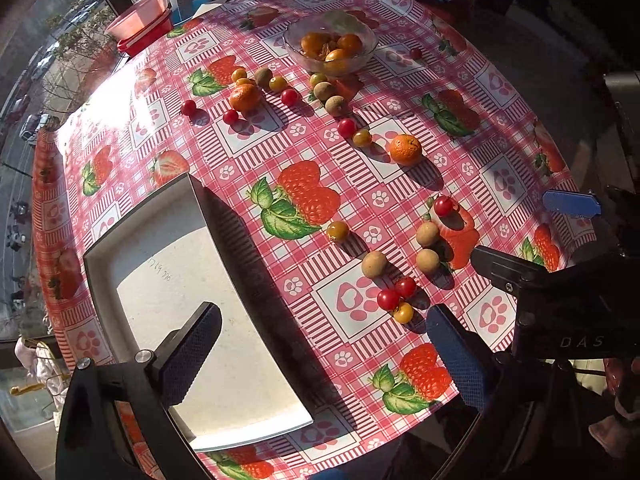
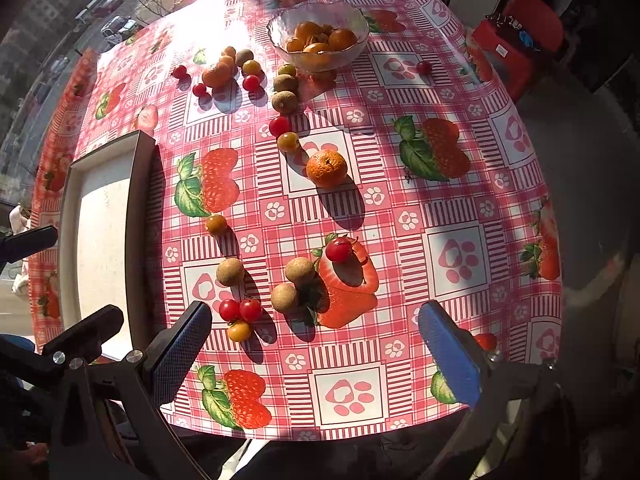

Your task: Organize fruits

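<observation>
Loose fruit lies on a pink strawberry-print tablecloth (image 2: 400, 184): a mandarin (image 2: 326, 168) in the middle, another mandarin (image 2: 216, 75) at the back left, brown longans (image 2: 300, 271), red cherry tomatoes (image 2: 240, 309) and yellow ones (image 2: 239, 331). A glass bowl (image 2: 348, 54) at the back holds orange fruit. An empty white tray (image 1: 192, 320) sits at the left. My left gripper (image 1: 324, 360) is open above the tray's right edge. My right gripper (image 2: 316, 356) is open, above the near table edge, just short of the tomato cluster. It also shows in the left wrist view (image 1: 532, 236).
Red and pink plastic bowls (image 1: 140, 20) stand at the table's far left corner. A red stool (image 2: 520, 36) stands beyond the table's right side. A window with a street view runs along the left. The table edge is close below both grippers.
</observation>
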